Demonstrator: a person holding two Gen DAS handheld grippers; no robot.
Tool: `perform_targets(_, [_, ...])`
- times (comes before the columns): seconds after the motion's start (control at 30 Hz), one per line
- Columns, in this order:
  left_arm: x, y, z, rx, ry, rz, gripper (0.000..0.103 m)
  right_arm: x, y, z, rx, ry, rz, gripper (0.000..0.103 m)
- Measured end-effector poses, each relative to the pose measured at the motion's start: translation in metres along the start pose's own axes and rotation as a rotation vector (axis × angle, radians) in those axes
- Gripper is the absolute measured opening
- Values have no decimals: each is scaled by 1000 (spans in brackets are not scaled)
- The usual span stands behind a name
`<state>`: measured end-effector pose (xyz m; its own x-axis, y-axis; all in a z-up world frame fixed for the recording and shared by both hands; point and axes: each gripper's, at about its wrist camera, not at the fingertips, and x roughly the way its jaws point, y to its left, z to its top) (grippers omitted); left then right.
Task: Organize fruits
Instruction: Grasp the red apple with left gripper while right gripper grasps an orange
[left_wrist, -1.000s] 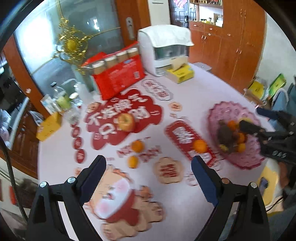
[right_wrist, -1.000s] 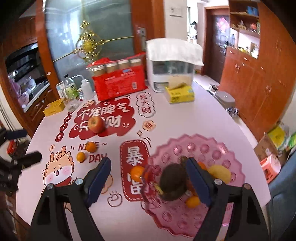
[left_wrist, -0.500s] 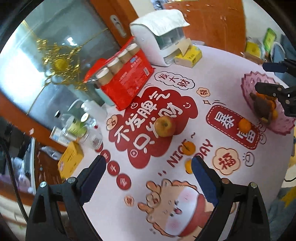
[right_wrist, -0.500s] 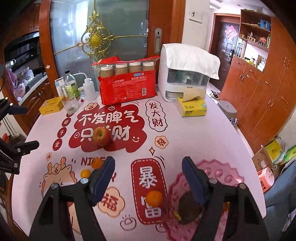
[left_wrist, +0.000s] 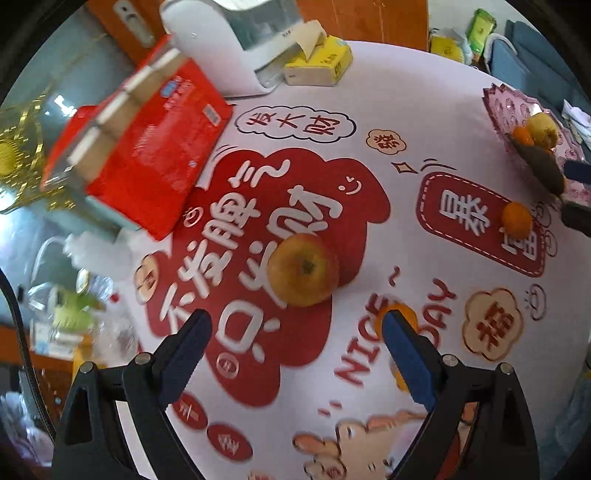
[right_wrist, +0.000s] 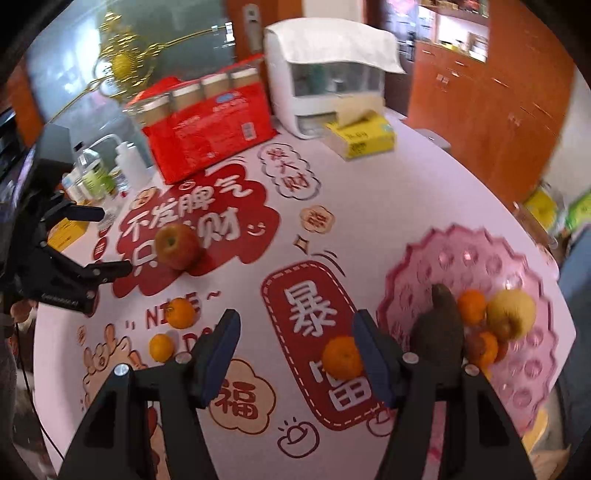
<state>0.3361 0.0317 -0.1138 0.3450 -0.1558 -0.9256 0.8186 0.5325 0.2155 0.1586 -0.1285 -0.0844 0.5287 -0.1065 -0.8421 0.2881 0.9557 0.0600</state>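
The left gripper hangs over the table with its jaws spread wide and nothing between them, and the apple sits just ahead of the gap, a little toward the right-hand finger, resting on the big red cloud print. A round fruit has no long axis to line up with, so what looks to matter is simply closing that short stretch forward. The right gripper points down at the loose mandarin on the red label; its jaws are closing, yet the mandarin lies against the inner face of the right-hand finger rather than centred, and nothing is pinched yet. The pink bowl of fruit stands just to the right of it. Two more small oranges lie between the grippers, nearer the left one.
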Motion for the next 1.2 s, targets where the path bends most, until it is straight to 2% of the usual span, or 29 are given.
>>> perform_targets(0.13, [32,10,12,-47,-13,-36,85,6,-6,-14,80,-34,-38,64])
perform_targets(0.33, [76,12,20,-86,10,-106,74,19,-6,-46,197,-30,-84,64])
perform_targets(0.53, [100,9,24,-116,8,-117,67,34,0,-64,242,-18,-150,64])
perform_targets(0.63, [100,10,23,-125,-14,-127,66,45,-4,-67,284,-14,-219,64])
perform_targets(0.83, [93,12,7,-110,-34,-86,66,66,-9,-68,336,-16,-311,64])
perform_targets(1.1, [69,33,-27,-219,-51,-102,66,90,-15,-63,405,-27,-378,64])
perform_targets(1.13, [66,34,-30,-231,-54,-106,66,95,-16,-62,409,-11,-387,61])
perform_targets(1.2, [59,34,-35,-253,-57,-111,66,101,-19,-63,414,9,-385,49])
